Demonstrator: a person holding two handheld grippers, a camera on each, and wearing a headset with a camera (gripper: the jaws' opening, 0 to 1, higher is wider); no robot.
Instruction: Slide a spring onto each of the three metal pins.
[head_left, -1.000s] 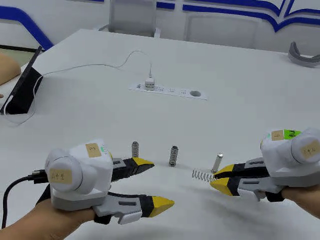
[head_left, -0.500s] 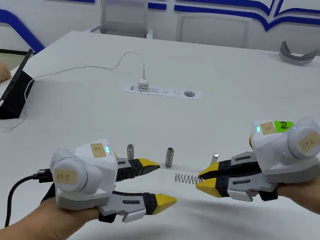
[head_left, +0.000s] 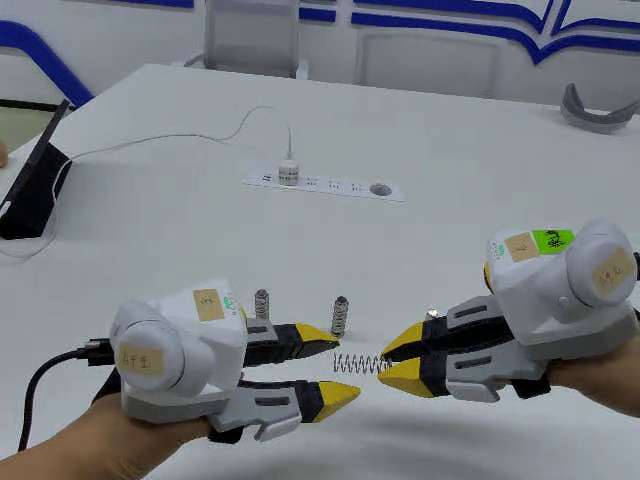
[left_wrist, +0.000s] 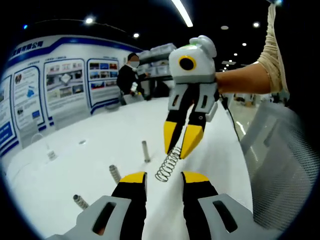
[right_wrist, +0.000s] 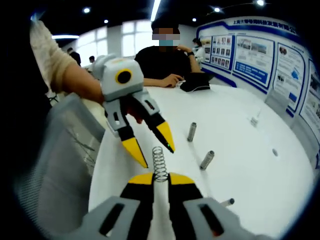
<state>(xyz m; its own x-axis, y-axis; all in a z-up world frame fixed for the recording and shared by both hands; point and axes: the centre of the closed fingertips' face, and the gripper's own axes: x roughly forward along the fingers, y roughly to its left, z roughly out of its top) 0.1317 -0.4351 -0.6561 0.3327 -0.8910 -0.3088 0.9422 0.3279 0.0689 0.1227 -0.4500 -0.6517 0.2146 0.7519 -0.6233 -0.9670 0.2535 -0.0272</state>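
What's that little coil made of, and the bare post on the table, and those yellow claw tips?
The spring looks like thin steel wire, bare and shiny grey; light glints along its open coils. The pin is probably metal too, a smooth silver-grey rod. The yellow tips are likely plastic or rubber with a dull finish; the pictures can't settle which.

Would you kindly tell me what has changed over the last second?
The right gripper, shut on the spring, carried it leftward, away from the bare pin toward the open left gripper. The two sprung pins stayed put.
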